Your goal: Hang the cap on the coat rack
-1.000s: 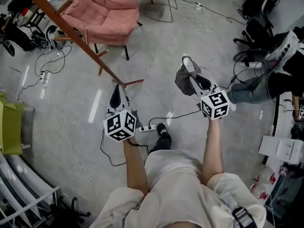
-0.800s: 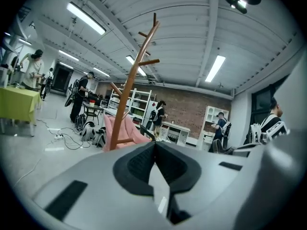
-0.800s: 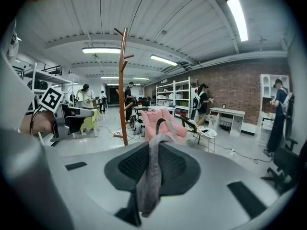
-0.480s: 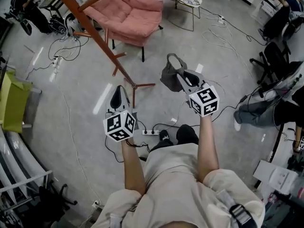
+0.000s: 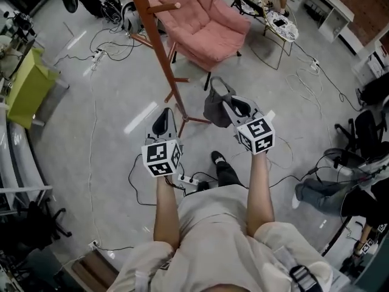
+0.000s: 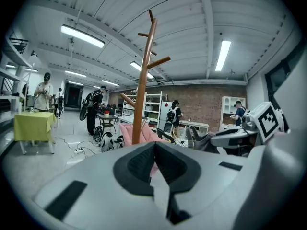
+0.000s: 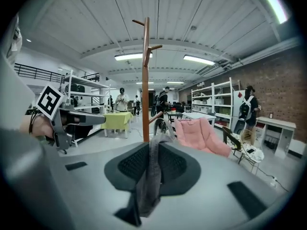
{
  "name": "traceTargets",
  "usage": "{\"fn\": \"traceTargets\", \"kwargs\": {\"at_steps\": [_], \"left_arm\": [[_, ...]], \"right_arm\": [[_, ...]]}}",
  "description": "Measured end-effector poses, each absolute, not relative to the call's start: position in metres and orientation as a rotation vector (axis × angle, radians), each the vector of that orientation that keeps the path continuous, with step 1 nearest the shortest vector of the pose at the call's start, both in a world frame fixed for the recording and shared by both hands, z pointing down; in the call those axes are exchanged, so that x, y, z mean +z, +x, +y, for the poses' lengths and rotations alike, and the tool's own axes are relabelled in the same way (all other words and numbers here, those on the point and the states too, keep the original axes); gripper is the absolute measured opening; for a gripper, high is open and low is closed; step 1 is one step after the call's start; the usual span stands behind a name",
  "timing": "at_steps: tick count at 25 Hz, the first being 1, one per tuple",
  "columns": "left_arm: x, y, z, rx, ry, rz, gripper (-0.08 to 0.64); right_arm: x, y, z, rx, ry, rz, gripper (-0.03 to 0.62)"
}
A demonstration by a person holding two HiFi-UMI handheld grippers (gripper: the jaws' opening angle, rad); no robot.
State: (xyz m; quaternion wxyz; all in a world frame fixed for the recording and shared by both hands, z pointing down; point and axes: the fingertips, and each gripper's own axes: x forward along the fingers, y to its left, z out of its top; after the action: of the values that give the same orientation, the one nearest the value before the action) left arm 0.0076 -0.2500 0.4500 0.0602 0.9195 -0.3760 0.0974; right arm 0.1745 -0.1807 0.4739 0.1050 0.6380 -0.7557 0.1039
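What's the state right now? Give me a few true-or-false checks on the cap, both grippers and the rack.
The right gripper has its jaws shut on the grey cap. True.

The left gripper also grips part of the cap. False: its jaws are together with nothing between them.

The cap already hangs on a peg of the coat rack. False: it hangs from the right gripper, clear of the rack's pegs.

A pink armchair stands beyond the coat rack. True.
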Motion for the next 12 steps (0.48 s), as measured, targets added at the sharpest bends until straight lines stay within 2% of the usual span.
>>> {"fn": "traceTargets", "kwargs": {"at_steps": [12], "left_arm": [[0.447,0.04,-0.286,0.284,2.786,-1.188,0.008]], "right_arm": [[0.478,0.182,-0.236,0.248,1.653,-2.368,0.057]]}}
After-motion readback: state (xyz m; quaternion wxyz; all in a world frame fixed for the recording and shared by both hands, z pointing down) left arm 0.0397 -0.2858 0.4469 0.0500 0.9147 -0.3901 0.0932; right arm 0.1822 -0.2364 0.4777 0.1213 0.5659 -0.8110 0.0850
